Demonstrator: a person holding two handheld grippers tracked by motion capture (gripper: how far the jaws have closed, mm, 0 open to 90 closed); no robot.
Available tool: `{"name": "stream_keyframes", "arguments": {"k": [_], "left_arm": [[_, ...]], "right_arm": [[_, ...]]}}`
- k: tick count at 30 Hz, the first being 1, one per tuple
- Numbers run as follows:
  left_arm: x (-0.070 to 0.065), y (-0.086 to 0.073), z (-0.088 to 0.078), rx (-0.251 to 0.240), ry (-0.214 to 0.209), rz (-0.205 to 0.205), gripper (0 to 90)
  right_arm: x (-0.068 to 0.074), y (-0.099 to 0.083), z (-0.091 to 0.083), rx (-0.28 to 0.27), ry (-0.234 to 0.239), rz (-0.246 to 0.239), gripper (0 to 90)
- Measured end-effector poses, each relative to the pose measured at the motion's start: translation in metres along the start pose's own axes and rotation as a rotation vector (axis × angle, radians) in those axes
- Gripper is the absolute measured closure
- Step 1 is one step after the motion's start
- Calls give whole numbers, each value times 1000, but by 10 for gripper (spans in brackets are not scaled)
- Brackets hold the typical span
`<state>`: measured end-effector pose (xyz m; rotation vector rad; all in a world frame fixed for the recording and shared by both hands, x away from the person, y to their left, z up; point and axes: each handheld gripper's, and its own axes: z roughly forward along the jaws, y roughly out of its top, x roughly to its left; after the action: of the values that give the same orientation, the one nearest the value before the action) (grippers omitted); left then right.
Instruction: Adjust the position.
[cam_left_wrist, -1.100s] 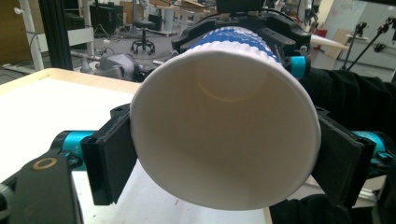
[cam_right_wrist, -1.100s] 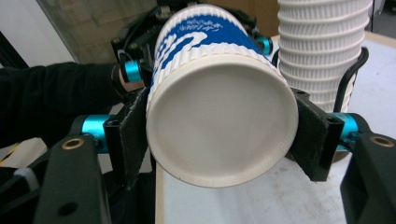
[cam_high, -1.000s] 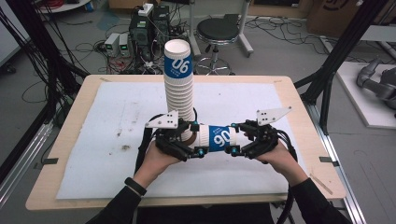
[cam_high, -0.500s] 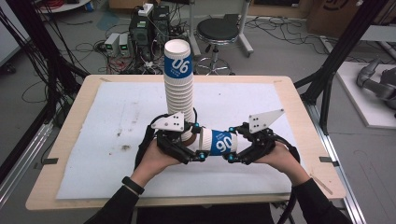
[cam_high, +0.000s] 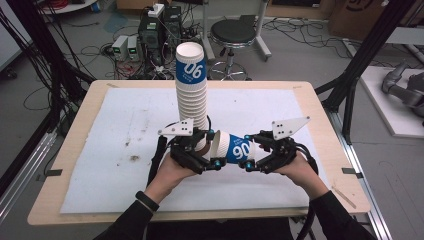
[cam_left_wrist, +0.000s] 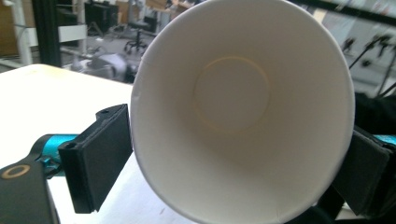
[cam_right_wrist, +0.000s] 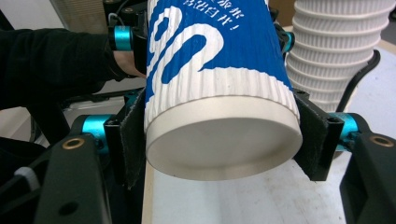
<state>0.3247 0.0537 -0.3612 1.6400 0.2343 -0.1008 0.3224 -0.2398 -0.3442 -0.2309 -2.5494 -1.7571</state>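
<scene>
Paper cup (cam_high: 232, 148) lies sideways above the near middle of the surface (cam_high: 125, 120), just in front of the stack (cam_high: 191, 87), my left gripper (cam_high: 212, 159) clamped at its rim, right gripper (cam_high: 250, 162) clamped at its base, so I judge an even, gentle squeeze avoids crushing it.

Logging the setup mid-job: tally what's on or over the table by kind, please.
Cup stacks: 1
Loose cups, held by both grippers: 1
Grippers: 2, left, right
White mats: 1
Total: 5
</scene>
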Motion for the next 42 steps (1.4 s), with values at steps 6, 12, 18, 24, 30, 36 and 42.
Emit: {"name": "stream_keyframes", "arguments": {"k": [6, 12, 18, 24, 30, 36, 42], "left_arm": [[-3, 5, -3, 19, 2, 36, 190], [-5, 9, -5, 74, 31, 71, 197], [-3, 13, -8, 148, 52, 81, 200], [-7, 17, -4, 213, 64, 114, 200], [-10, 17, -2, 151, 66, 105, 176], [-11, 14, -1, 7, 58, 52, 130], [-13, 14, -1, -36, 34, 48, 168]], "right_arm": [[1, -1, 3, 13, 2, 1, 297], [2, 1, 4, 69, -28, -6, 231], [9, 11, 0, 126, -91, -67, 200], [11, 8, 15, 190, -112, -83, 207], [7, 3, 18, 171, -71, -86, 299], [3, 0, 9, 45, -21, -33, 301], [5, -1, 12, 6, -6, -22, 301]]}}
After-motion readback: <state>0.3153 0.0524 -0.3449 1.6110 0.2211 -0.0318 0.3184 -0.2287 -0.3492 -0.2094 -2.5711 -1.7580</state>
